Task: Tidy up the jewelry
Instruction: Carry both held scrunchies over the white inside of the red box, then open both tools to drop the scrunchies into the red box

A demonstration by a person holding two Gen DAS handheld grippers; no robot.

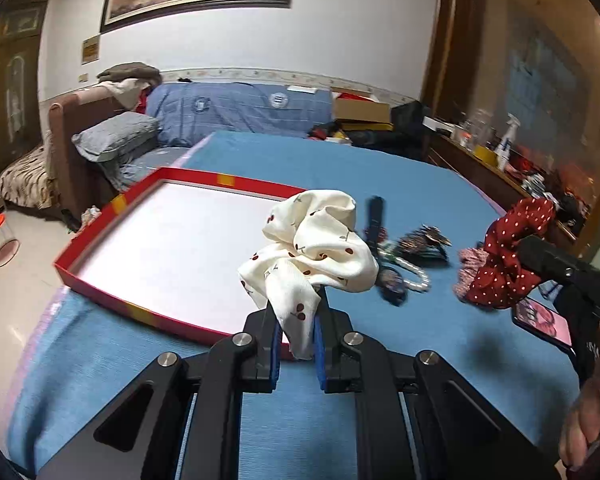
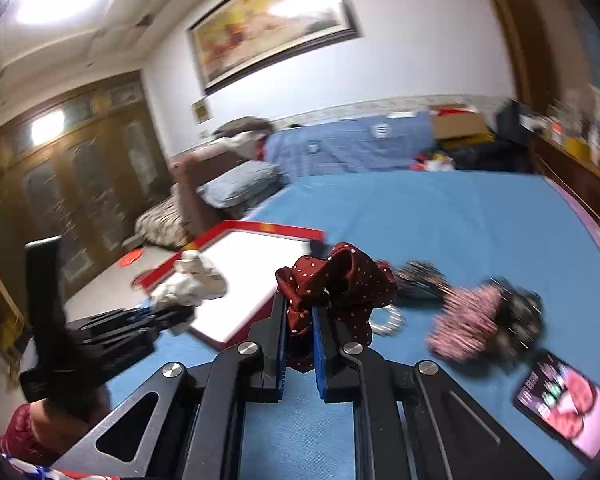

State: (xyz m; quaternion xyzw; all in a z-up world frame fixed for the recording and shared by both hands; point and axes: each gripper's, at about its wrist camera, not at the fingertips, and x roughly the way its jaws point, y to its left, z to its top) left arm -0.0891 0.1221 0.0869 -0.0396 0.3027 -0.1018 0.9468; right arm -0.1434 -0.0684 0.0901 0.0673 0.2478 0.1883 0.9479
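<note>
My left gripper point(image 1: 297, 300) is shut on a cream scrunchie with a cherry print point(image 1: 316, 248), held up in front of the near right corner of a red-rimmed tray with a white floor point(image 1: 172, 248). My right gripper point(image 2: 300, 304) is shut on a dark red white-dotted scrunchie point(image 2: 336, 284), lifted over the blue bed cover, right of the tray point(image 2: 240, 276). The left view shows that red scrunchie point(image 1: 508, 256) and the right gripper at its right edge. The right view shows the cream scrunchie point(image 2: 192, 284) at the left gripper's tip over the tray.
On the blue cover point(image 1: 340, 160) lie a pearl bracelet point(image 1: 416, 280), dark hair clips point(image 1: 424, 240), a pink patterned scrunchie point(image 2: 468, 320) and a lit phone point(image 2: 568, 400). A sofa with pillows point(image 1: 116, 140) stands beyond the tray, a cluttered sideboard point(image 1: 500, 160) at the right.
</note>
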